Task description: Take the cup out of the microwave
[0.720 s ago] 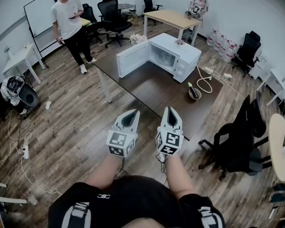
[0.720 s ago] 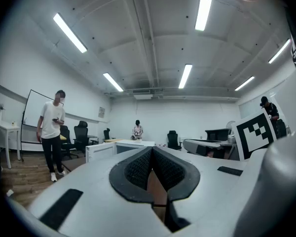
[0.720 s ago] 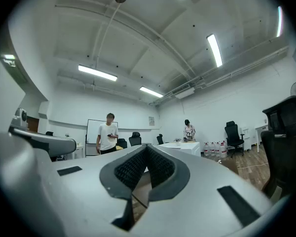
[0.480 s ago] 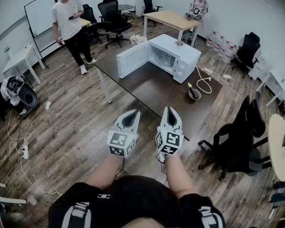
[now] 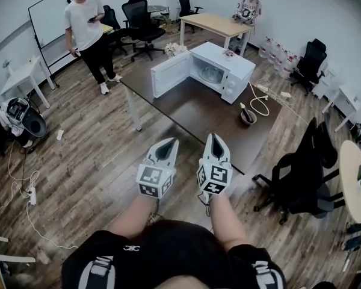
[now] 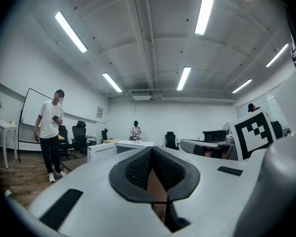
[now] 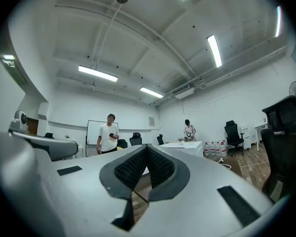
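Nearest the camera, two bare forearms reach out from a black shirt, each carrying a white moulded tool with a checkered marker cube at its back. The left hand-held gripper [image 5: 166,144] and the right hand-held gripper [image 5: 214,138] sit side by side, pointing roughly level. They hang over the wood-plank floor [image 5: 96,137], just short of the desk. In the left gripper view the black ribbed pads [image 6: 138,169] meet at their tips with nothing between them. In the right gripper view the pads [image 7: 130,167] are likewise pressed together and empty (only a diamond-shaped hollow shows behind each pair of tips).

Beyond them stands the desk [image 5: 192,110], a flat dark brown top on white legs. On its far part is a white, boxy microwave [image 5: 234,71] with its door [image 5: 170,74] swung wide to the left. The cup [image 5: 212,74] is inside the open cavity and shows as a pale, rounded, glassy shape, too small for detail. Near the desk's right corner sits a small dark round bowl [image 5: 248,117], with a white cable [image 5: 260,104] looping just beside it. A black office chair [image 5: 301,179] stands to the right of the desk.

Farther back, a person in a white T-shirt [image 5: 84,23] stands near a whiteboard [image 5: 48,17]
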`<control>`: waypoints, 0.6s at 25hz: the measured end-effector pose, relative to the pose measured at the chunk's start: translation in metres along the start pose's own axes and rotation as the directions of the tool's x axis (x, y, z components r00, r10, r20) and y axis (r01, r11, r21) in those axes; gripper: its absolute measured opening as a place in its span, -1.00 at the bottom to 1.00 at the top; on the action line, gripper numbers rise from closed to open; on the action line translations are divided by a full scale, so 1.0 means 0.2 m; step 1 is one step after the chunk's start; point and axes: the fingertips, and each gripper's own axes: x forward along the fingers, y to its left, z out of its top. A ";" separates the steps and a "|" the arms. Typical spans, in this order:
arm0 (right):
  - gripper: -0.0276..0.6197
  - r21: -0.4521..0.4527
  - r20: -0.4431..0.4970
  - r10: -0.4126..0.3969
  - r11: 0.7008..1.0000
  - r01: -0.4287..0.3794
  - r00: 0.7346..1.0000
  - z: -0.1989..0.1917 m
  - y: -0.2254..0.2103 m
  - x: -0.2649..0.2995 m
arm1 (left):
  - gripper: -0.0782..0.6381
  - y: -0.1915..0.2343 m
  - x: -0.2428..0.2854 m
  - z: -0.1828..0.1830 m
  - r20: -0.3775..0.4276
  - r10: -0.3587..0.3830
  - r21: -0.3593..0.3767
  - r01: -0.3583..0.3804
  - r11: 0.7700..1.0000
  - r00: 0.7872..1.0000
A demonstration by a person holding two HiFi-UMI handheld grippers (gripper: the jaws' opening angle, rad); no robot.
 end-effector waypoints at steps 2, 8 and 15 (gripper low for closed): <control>-0.92 0.000 0.001 -0.011 1.000 0.011 1.000 -0.01 0.04 0.00 | -0.78 0.04 -0.03 -0.01 -0.002 -0.010 0.003 0.010 1.000 1.000; -0.92 -0.001 0.010 -0.049 0.999 0.049 0.999 -0.03 0.16 -0.02 | -0.78 0.15 -0.13 -0.03 0.001 -0.034 0.019 0.034 0.999 0.999; -0.92 -0.016 0.014 -0.055 0.998 0.055 0.998 -0.06 0.21 0.06 | -0.78 0.24 -0.11 -0.08 -0.003 -0.041 0.012 0.041 0.999 0.999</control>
